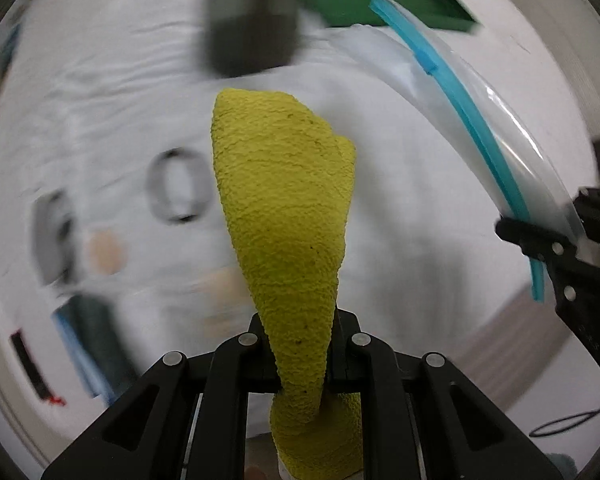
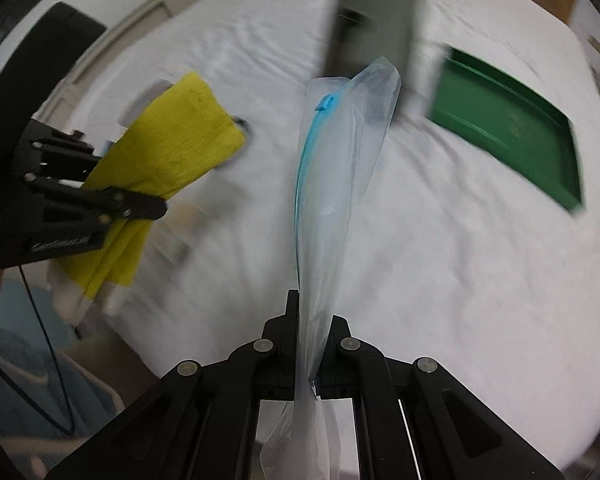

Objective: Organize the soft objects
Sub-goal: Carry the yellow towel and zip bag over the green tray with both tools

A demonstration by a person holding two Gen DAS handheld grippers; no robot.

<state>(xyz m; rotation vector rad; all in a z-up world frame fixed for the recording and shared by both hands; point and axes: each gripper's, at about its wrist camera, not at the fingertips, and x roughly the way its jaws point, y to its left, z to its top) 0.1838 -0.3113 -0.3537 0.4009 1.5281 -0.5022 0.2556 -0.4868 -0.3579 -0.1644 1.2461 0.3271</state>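
The jaws of the left gripper [image 1: 300,344] are pinched on a yellow cloth [image 1: 284,216], which is held over the white sheet [image 1: 420,200]; those of the right gripper [image 2: 312,344] are clamped on a clear zip bag [image 2: 340,168] with a blue seal; a green tray [image 2: 508,128] is seen at the far right.

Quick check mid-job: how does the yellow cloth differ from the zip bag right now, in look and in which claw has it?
The yellow cloth is opaque, nubbly and bunched; the zip bag is clear, smooth plastic with a blue zip strip. The cloth is pinched in the left claw; the bag is pinched in the right claw. The cloth looks thick, the bag thin and apparently empty. Both hang clear above the white sheet.
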